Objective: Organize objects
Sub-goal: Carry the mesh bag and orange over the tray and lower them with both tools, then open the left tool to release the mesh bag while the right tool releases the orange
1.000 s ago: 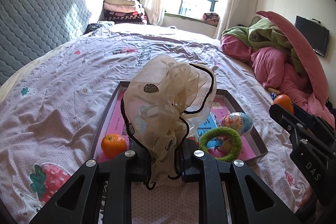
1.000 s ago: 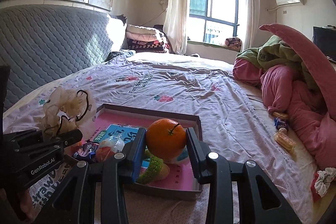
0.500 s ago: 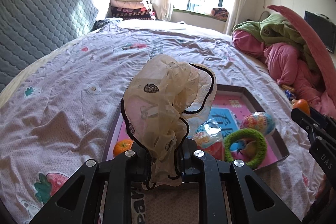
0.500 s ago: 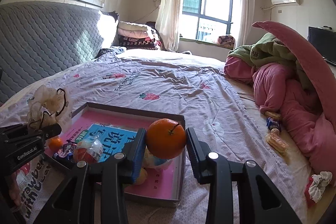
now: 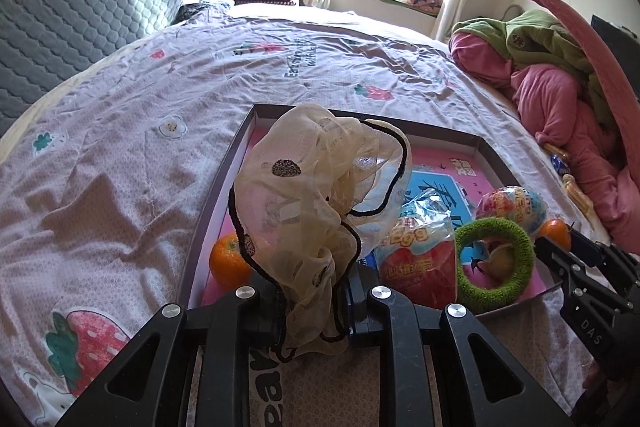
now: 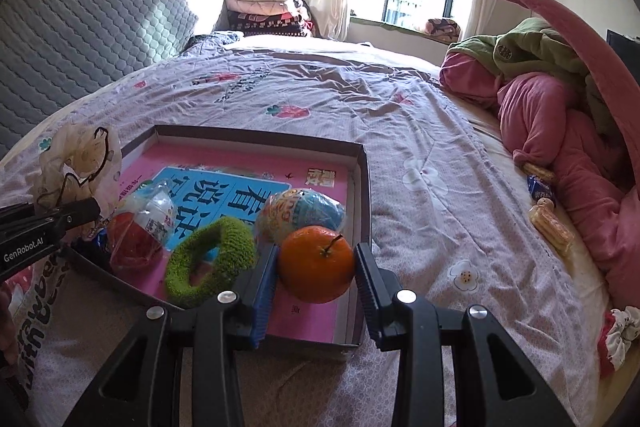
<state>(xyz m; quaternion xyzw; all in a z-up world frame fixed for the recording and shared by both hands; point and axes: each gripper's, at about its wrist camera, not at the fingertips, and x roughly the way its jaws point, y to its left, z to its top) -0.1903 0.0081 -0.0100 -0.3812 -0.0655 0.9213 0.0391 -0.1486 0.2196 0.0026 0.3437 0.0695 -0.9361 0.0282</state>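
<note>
Both my hands have come down toward the tray (image 6: 362, 187) on the bed (image 6: 420, 131) over the last second; its pink floor now fills much more of each view, which I read as the placing step being close. My left hand-held gripper (image 5: 310, 301) is clenched on the sheer beige scarf (image 5: 316, 195), which hangs bunched above the tray's near left corner, just beside a small orange (image 5: 228, 261) already lying inside; my right hand-held gripper (image 6: 316, 267) is grasping the other orange (image 6: 316, 269), poised over the tray's near right corner beside the green ring (image 6: 210, 261) and the wrapped egg toy (image 6: 300, 215). Neither item rests on the tray floor yet; I judge release comes next, minding that the scarf could drape over the snack packet (image 5: 420, 259).
</note>
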